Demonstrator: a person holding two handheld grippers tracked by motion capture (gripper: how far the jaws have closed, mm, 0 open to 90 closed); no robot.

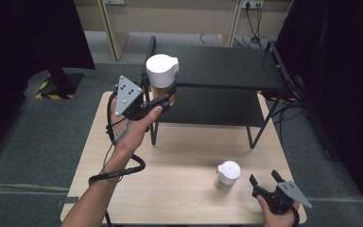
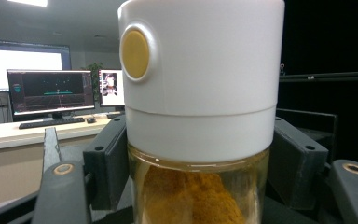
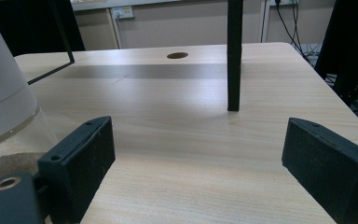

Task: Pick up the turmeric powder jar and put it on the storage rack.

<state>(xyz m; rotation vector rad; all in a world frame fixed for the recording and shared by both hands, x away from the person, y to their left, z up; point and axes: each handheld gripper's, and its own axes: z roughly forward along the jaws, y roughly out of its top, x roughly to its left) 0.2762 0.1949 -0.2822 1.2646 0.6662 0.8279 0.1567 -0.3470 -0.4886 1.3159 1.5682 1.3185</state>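
A glass jar [image 1: 161, 75] with a white cap and orange-brown powder inside is held up in the air by my left gripper [image 1: 163, 98], near the left end of the black shelf's top board [image 1: 227, 66]. Up close, the jar [image 2: 200, 102] stands upright between the two black pads [image 2: 105, 158], which press on its glass just under the cap. A second white-capped jar [image 1: 228, 174] stands on the table at the front right. My right gripper [image 1: 266, 181] rests just right of it, jaws wide apart over bare wood [image 3: 196, 140]; that jar [image 3: 4, 107] shows at the left edge.
The two-level black metal shelf [image 1: 264, 113] stands on the back half of the wooden table [image 1: 179, 189]; one of its legs [image 3: 233, 56] rises ahead of my right gripper. A cable [image 1: 118, 172] loops from the left gripper over the forearm. Monitors [image 2: 51, 91] stand on a far desk.
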